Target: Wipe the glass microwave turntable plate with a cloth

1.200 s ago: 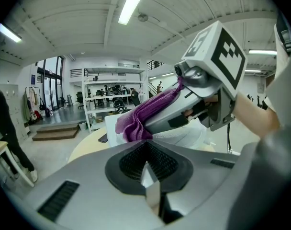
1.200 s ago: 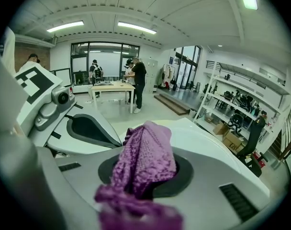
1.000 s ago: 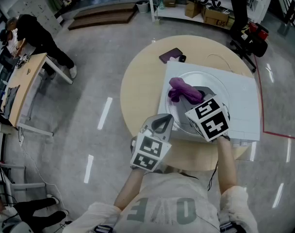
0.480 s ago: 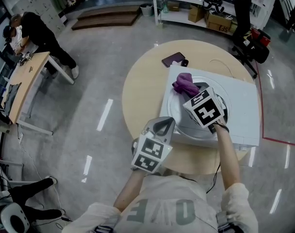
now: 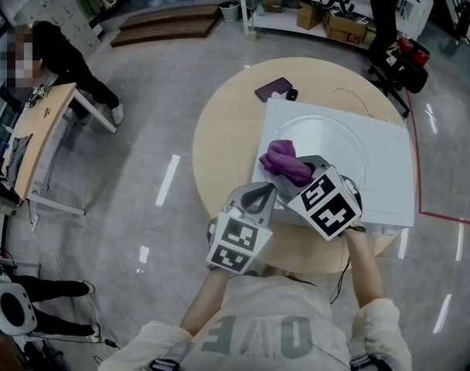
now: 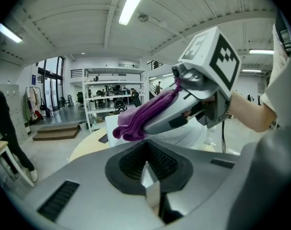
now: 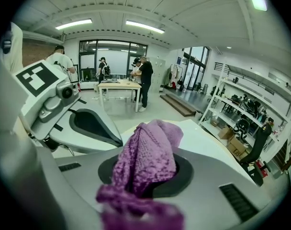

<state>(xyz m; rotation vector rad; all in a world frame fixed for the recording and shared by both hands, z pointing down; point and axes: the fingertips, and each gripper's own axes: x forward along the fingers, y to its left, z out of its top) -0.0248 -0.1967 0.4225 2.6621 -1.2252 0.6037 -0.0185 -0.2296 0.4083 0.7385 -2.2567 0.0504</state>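
Note:
The clear glass turntable plate (image 5: 334, 130) lies on a white flat box (image 5: 389, 178) on the round wooden table (image 5: 223, 141). My right gripper (image 5: 298, 170) is shut on a bunched purple cloth (image 5: 283, 159), which sits at the plate's near left rim. In the right gripper view the cloth (image 7: 150, 150) bulges out from between the jaws of the right gripper (image 7: 146, 176). My left gripper (image 5: 258, 199) hovers at the table's near edge, just left of the right one, shut with nothing in it. In the left gripper view its jaws meet, and the cloth (image 6: 140, 120) hangs just ahead of them.
A dark phone-like item (image 5: 272, 89) and a thin white cable (image 5: 351, 91) lie on the table behind the box. White shelving (image 5: 312, 6) and a black chair (image 5: 389, 45) stand beyond. A person (image 5: 61, 52) bends over a desk (image 5: 34, 141) far left.
The right gripper has drawn the purple cloth from the plate's far left part back to its near left rim. The left gripper has stayed where it was.

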